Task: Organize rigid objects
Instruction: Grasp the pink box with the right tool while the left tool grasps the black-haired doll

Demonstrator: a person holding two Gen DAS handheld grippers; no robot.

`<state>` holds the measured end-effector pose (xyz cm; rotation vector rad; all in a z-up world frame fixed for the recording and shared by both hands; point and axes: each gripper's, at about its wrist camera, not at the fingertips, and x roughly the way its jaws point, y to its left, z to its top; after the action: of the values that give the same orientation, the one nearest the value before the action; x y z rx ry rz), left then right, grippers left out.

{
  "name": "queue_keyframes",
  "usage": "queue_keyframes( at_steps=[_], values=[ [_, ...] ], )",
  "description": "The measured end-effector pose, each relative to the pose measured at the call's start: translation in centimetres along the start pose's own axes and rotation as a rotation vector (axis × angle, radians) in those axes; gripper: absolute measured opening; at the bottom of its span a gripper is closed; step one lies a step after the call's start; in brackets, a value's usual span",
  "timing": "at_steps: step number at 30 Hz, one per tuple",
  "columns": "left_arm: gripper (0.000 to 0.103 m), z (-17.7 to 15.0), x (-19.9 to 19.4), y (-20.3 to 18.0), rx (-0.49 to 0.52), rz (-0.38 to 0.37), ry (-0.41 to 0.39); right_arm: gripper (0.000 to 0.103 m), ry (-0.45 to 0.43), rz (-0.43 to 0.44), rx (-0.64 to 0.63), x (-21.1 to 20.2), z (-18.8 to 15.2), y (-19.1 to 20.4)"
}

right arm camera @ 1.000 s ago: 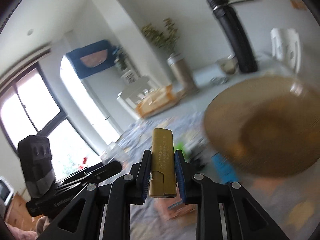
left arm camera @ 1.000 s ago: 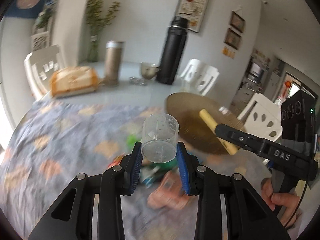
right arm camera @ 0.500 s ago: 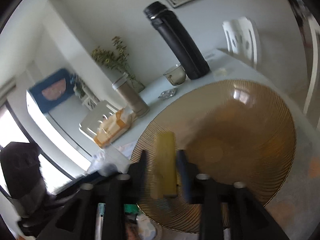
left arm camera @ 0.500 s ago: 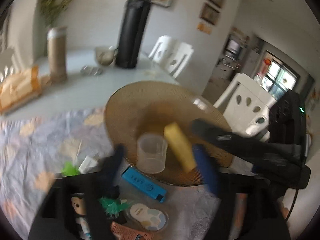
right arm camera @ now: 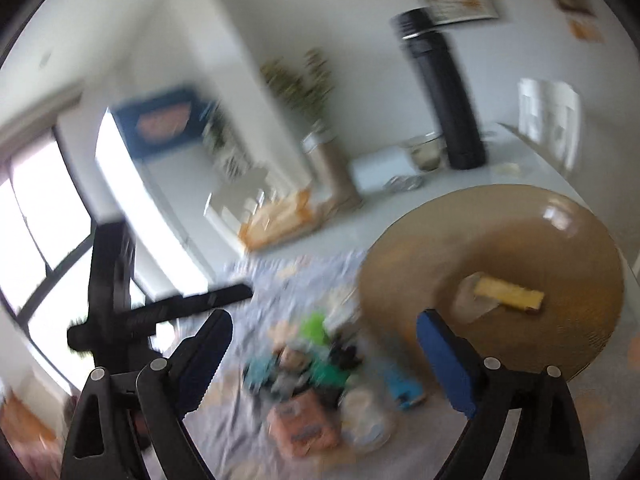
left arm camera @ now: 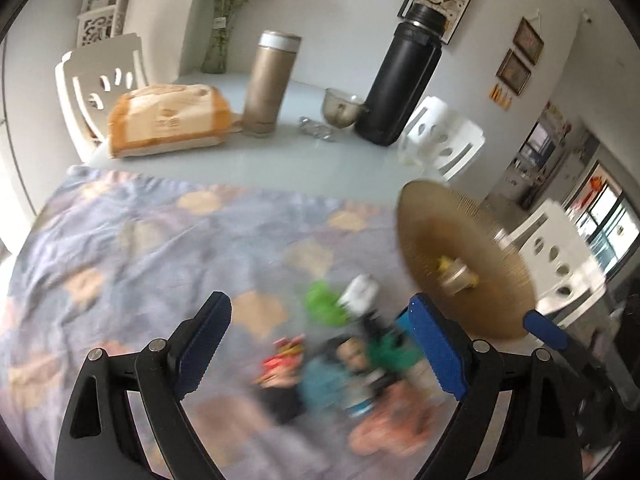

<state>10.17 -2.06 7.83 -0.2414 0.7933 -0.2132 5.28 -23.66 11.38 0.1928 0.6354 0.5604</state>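
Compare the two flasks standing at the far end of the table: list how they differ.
The black flask is dark all over, while the tan flask is a metallic beige with a pale silver band at the top. The black flask stands taller and looks wider than the tan flask. The black flask stands beside a small glass bowl; the tan flask stands next to a bagged loaf. Both stand upright with their caps on, on the bare tabletop beyond the patterned cloth.

Bright window daylight; both fisheye views motion-blurred, edges warped.
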Motion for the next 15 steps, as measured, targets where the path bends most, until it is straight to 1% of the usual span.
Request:
queue_keyframes(
  at_steps=[3, 5, 8, 11, 12, 13, 15],
  values=[
    [0.090, -1.7, 0.1, 1.2, 0.049, 0.039, 0.029, 0.093, 0.100, -0.040, -0.136, 2.1, -2.6, 3.4],
    [0.090, -2.9, 0.8, 1.7, 0.080, 0.055, 0.066, 0.093, 0.168, -0.074, -0.185, 3.7, -4.4, 4.6],
    [0.090, -4.6, 2.0, 2.0, 0.125, 0.083, 0.125, 0.093, 0.225, -0.107, -0.173, 5.4, -6.2, 4.3],
    [0.090, -5.6, 3.0, 2.0, 0.170, 0.117, 0.159, 0.092, 0.248, -0.124, -0.150, 6.3, -6.7, 3.4],
    [0.090, -5.8, 3.2, 2.0, 0.180, 0.138, 0.163, 0.089, 0.257, -0.134, -0.155, 6.6, -6.9, 3.3],
    [0.091, -5.8, 3.5, 2.1, 0.186, 0.148, 0.169, 0.082, 0.266, -0.136, -0.159, 6.8, -7.0, 3.3],
    [0.091, -5.8, 3.9, 2.0, 0.185, 0.148, 0.168, 0.073, 0.285, -0.136, -0.164, 7.4, -7.4, 3.4]
  ],
)
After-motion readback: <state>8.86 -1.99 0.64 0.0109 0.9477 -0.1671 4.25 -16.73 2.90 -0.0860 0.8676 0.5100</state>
